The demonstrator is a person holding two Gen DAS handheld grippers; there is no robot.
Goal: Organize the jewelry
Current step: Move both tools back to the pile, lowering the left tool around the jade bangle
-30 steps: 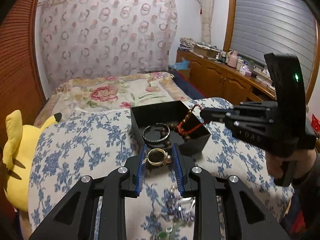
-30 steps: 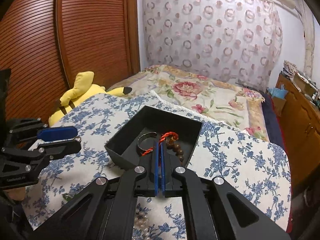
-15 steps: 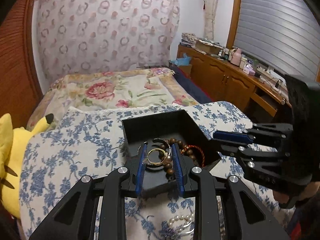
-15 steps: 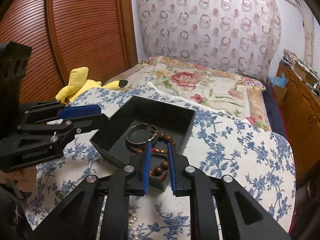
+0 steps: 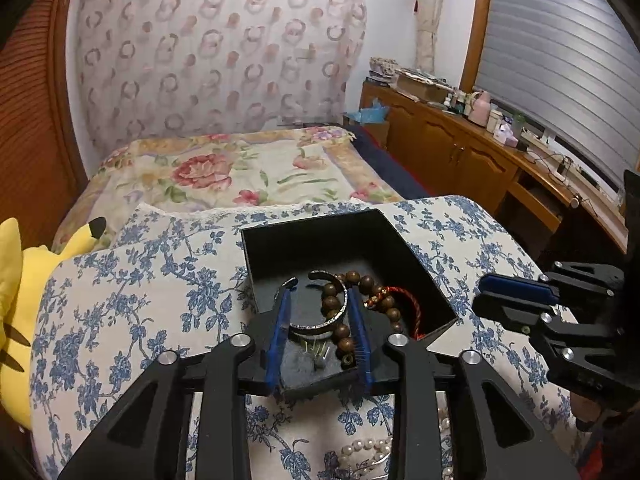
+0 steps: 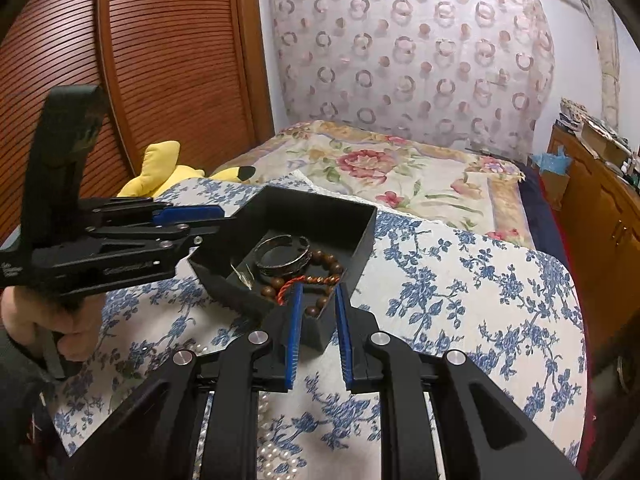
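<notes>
A black open-topped box (image 5: 340,236) sits on a cushion covered in blue-flowered cloth (image 5: 132,304), at the near end of a bed with a rose-patterned quilt (image 5: 240,172).

Inside the box lie a silver cuff bangle (image 5: 316,326), a string of brown wooden beads (image 5: 340,332) and a red cord bracelet (image 5: 408,304), all touching one another on the right side of the floor. Some small gold and silver pieces (image 5: 318,350) rest on the box floor near its closest corner; their kind is too small to tell.

The left gripper (image 5: 320,336) hangs over the near corner of the box with its blue-padded fingers apart and nothing between them; the bangle and beads show through the gap below. The right gripper (image 6: 318,328) is also spread, empty, its fingers straddling the box corner nearest to it, just beside the beads and the red cord. From the left wrist view the right gripper appears low at the right, close to the box wall; from the right wrist view the left gripper reaches in from the left, its tips at the box rim.

On the cloth near both grippers lies a strand of white pearls (image 5: 368,446), outside the box. A yellow plush toy (image 6: 160,172) lies to the left of the cushion, against a slatted wooden door (image 6: 168,60).
</notes>
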